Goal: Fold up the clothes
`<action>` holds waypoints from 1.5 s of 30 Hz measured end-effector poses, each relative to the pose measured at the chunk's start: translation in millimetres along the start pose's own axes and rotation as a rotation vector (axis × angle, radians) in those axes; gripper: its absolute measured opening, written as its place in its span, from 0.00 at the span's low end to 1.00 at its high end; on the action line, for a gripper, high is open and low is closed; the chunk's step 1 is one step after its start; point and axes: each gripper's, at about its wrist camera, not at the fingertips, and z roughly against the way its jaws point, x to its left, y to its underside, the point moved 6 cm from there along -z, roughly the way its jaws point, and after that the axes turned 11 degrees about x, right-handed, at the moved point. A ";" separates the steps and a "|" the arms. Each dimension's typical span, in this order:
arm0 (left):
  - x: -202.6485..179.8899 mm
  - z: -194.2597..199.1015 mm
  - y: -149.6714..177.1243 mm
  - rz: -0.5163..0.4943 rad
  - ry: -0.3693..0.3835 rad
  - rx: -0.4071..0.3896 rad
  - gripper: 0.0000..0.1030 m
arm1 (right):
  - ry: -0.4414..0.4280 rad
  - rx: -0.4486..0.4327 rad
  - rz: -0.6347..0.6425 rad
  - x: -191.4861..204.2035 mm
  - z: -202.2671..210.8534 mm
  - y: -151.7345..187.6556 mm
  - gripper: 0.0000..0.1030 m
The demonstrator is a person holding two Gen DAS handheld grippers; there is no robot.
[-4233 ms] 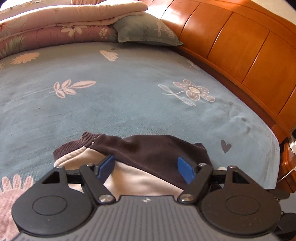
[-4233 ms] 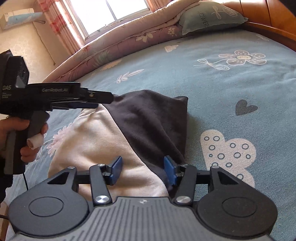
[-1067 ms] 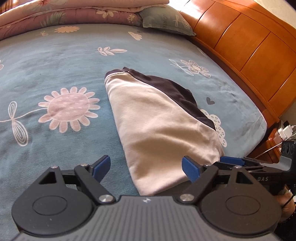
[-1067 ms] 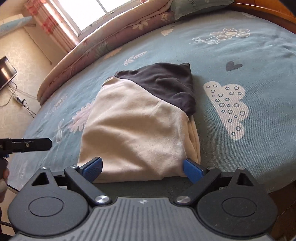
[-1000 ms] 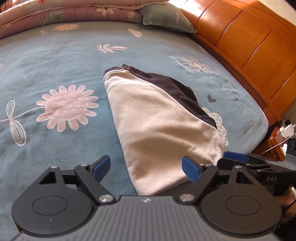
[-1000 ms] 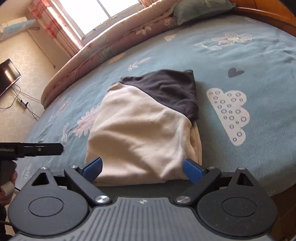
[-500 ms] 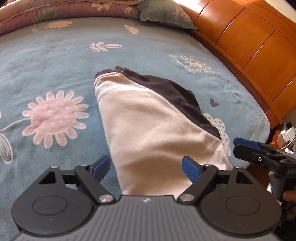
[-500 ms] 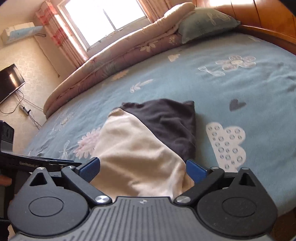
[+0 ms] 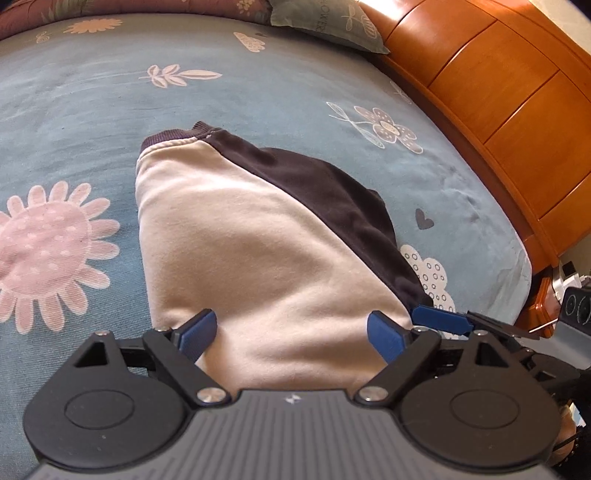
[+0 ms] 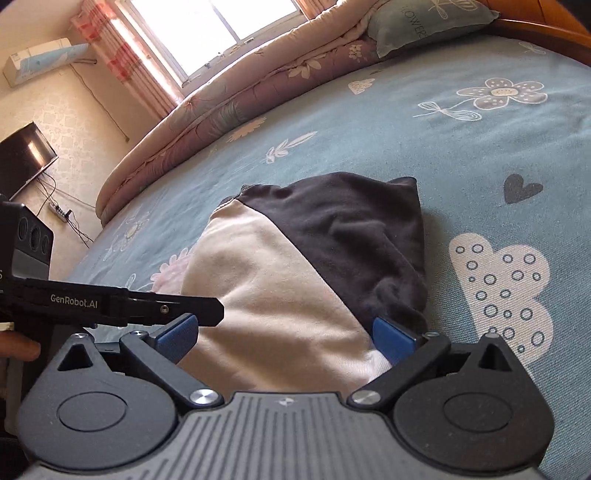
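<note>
left fingers (image 9: 386, 334): spread wide with nothing pinched; the jaws have just been opening a touch further, and the near end of the folded garment (image 9: 266, 258) lies between the blue pads, which do not press on it.
right fingers (image 10: 393, 339): spread to their widest, also just opened further; the garment's near right corner sits between the pads, unpinched.
what has changed: both grippers have come in closer and lower over the near hem than a second ago, and the garment now fills the gap between each pair of pads.
other gripper: the right gripper (image 9: 439, 319) shows just right of the left fingers; the left gripper (image 10: 177, 308) just left of the right fingers.
garment: cream panel nearest the fingers, dark panel beyond and to the right, flat on the bed (image 9: 92, 96).
meaning for the task: probably a two-handed pinch of the near edge for one more fold away from the fingers, though the hem itself is hidden under the gripper bodies.
farther out: pillow (image 10: 424, 22) and rolled quilt (image 10: 229, 103) well beyond; wooden headboard (image 9: 498, 81) to the right.
</note>
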 end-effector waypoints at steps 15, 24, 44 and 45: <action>86.2 -6.6 8.3 0.421 0.241 0.092 0.86 | -0.260 0.165 -0.395 -82.5 -5.9 -31.9 1.00; 93.1 -34.8 -41.7 0.410 0.328 0.056 0.89 | -0.286 0.179 -0.377 -84.7 -48.8 -78.2 1.00; 88.7 -48.9 -62.0 0.346 0.392 0.078 0.96 | -0.362 0.211 -0.427 -81.5 -9.4 -24.6 1.00; 86.2 -48.2 -61.8 0.331 0.382 0.083 0.96 | -0.363 0.192 -0.434 -83.6 -15.4 -33.4 1.00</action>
